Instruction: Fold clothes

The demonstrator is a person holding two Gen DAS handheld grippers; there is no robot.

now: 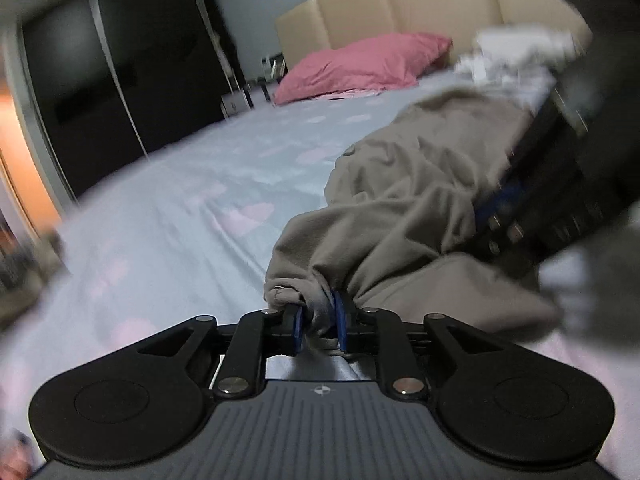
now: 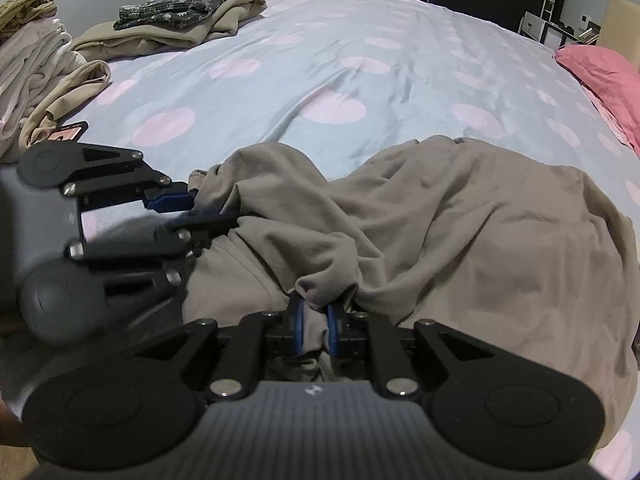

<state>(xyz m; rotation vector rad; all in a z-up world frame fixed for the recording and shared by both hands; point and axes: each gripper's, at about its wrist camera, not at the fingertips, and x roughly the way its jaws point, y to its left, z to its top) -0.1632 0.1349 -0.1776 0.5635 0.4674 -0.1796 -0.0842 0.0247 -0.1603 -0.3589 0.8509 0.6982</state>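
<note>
Your left gripper [image 1: 319, 322] is clenched on a bunched fold of the taupe garment [image 1: 404, 200], the cloth gathered between its blue pads [image 1: 298, 326] and spilling back through the gap toward the camera. Your right gripper [image 2: 314, 326] is clamped the same way on another pinch of that garment [image 2: 460, 232], with fabric bulging up just ahead of its pads [image 2: 298, 320]. The garment lies crumpled on the bed sheet [image 2: 320, 56], a pale blue sheet with pink dots, close to the near edge of the bed. In the right wrist view, your left gripper [image 2: 192, 210] comes in from the left side, its fingers meeting the garment's left-hand edge; in the left wrist view, your right gripper [image 1: 504, 220] shows as a blurred dark shape at the right, down against the cloth. A pink pillow [image 1: 360, 66] rests against the beige headboard [image 1: 420, 4]. Across the sheet, well apart from the garment, a dark patterned garment [image 2: 172, 6] lies on a tan garment [image 2: 188, 28], beside a pile of pale clothes [image 2: 28, 56].
</note>
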